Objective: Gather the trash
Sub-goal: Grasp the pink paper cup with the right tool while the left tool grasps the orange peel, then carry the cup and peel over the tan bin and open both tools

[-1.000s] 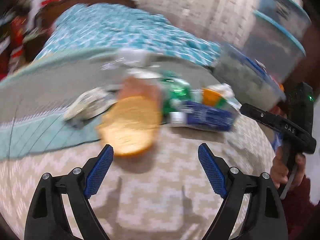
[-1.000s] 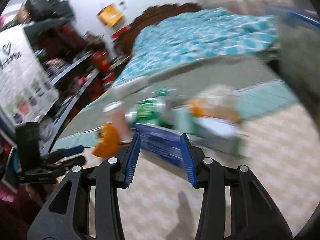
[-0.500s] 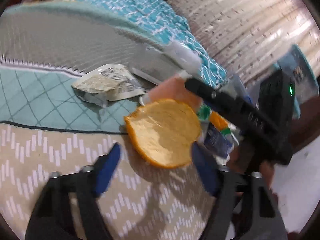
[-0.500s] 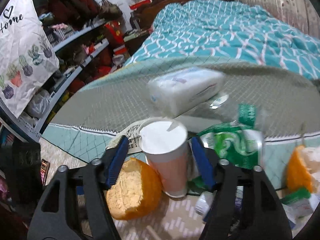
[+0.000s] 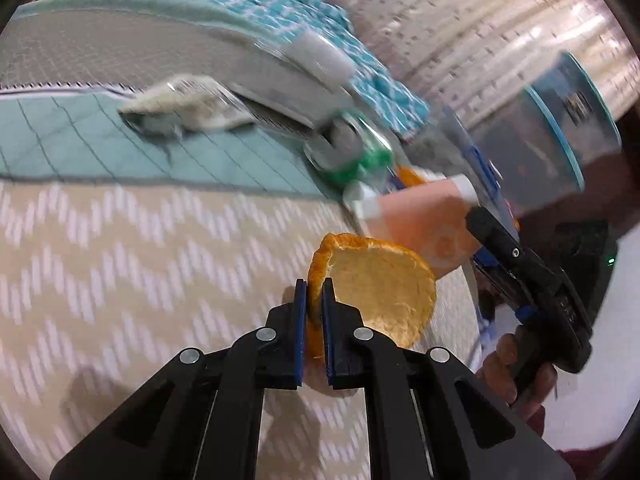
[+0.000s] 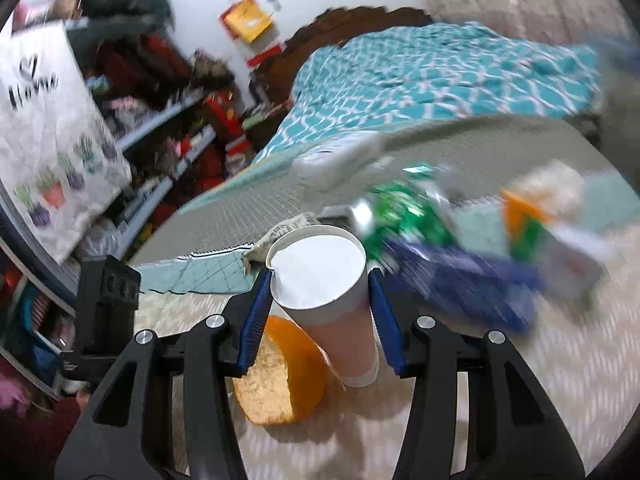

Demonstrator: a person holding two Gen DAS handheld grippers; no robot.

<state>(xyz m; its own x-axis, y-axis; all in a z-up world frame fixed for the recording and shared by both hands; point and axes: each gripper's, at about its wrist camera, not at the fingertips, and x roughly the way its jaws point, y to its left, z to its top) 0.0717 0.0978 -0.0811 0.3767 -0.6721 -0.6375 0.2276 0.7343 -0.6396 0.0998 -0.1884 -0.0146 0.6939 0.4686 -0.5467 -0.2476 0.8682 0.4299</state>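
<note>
A curved orange peel (image 5: 380, 292) rests on the zigzag-patterned mat, and my left gripper (image 5: 315, 288) is shut on its near edge. The right wrist view shows the same peel (image 6: 288, 372) low down, under a white and pink paper cup (image 6: 320, 268). My right gripper (image 6: 319, 276) has both blue pads against the cup's sides just below the rim, and its jaws are closing on it. In the left wrist view the cup (image 5: 416, 220) leans over behind the peel. One of the right gripper's fingers (image 5: 512, 252) crosses in front of it, held by a hand.
A green wrapper (image 6: 400, 208), a blue packet (image 6: 460, 284), an orange-and-white carton (image 6: 532, 216) and a tissue pack (image 6: 336, 160) lie beyond the cup. Crumpled paper (image 5: 180, 108) lies on the teal blanket. Clear storage bins (image 5: 552, 132) stand right; cluttered shelves (image 6: 160, 120) stand left.
My left gripper went from wide open to shut on the peel's edge. My right gripper swung from the blue packet to the cup and closed around it; the cup now leans.
</note>
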